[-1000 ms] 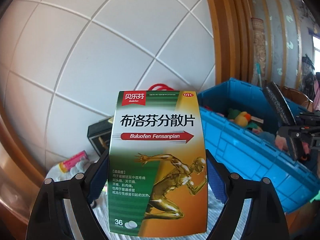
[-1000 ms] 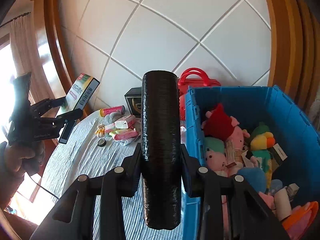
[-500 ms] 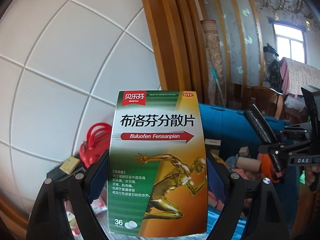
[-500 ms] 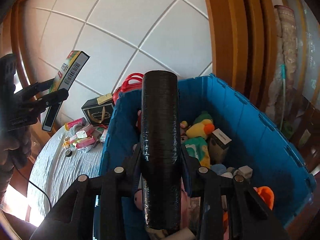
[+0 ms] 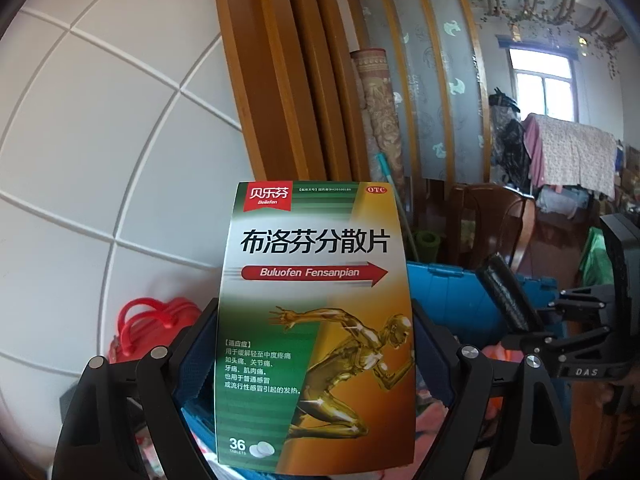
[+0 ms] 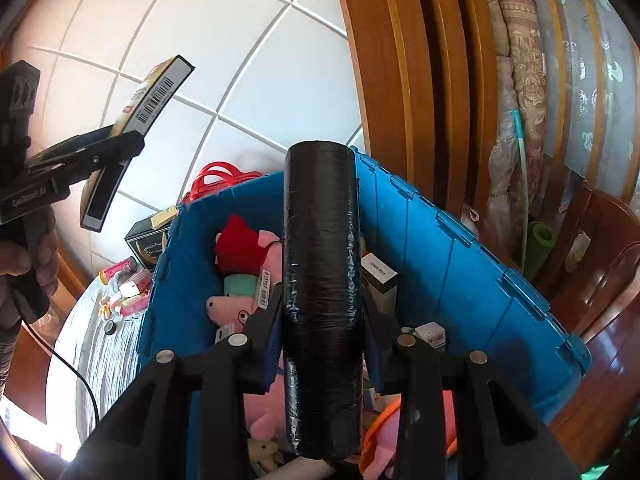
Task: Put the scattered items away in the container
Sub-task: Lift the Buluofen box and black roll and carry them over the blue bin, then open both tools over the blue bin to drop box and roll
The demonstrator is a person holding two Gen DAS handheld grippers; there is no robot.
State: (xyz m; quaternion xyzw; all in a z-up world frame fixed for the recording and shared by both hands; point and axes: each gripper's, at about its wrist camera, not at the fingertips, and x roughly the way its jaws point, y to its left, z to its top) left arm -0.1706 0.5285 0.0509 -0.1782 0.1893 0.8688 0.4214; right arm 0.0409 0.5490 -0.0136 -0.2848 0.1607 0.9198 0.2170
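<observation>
Both claws are loaded right now. The left gripper (image 5: 316, 364) is pinching a medicine box (image 5: 316, 320) by its 2 side edges, box upright with the "36 tablets" face toward the camera. The right gripper (image 6: 320, 344) is clamped on a black wrapped roll (image 6: 320, 292) that stands up between its fingers and sticks out well past the tips.

The blue bin (image 6: 460, 248) sits straight below and ahead of the right claw, already stuffed with pink plush toys (image 6: 228, 308), a red plush (image 6: 240, 244) and small cartons. From the left claw the bin's rim (image 5: 440, 280) peeks out just behind the box and off to the right, so that one looks close to the edge, not clearly over the opening.

My take: the drop is the step in hand. I'd lower the roll closer to the pile before letting go, ideally tipping it flat so it doesn't bounce off the plushies. The left side should probably slide right until the box is fully over the bin, and the 2 claws are near each other, so release 1 at a time.

Surface-wise, left of the right claw there's a pale striped tablecloth (image 6: 92, 352) with pink packets (image 6: 132, 292) and bits left to collect. Behind: a white tiled wall (image 6: 240, 60), wooden door frame (image 6: 400, 80), red bag (image 6: 220, 178), a dark box (image 6: 146, 242), a rolled rug (image 6: 524, 100) and a window (image 5: 540, 88).
</observation>
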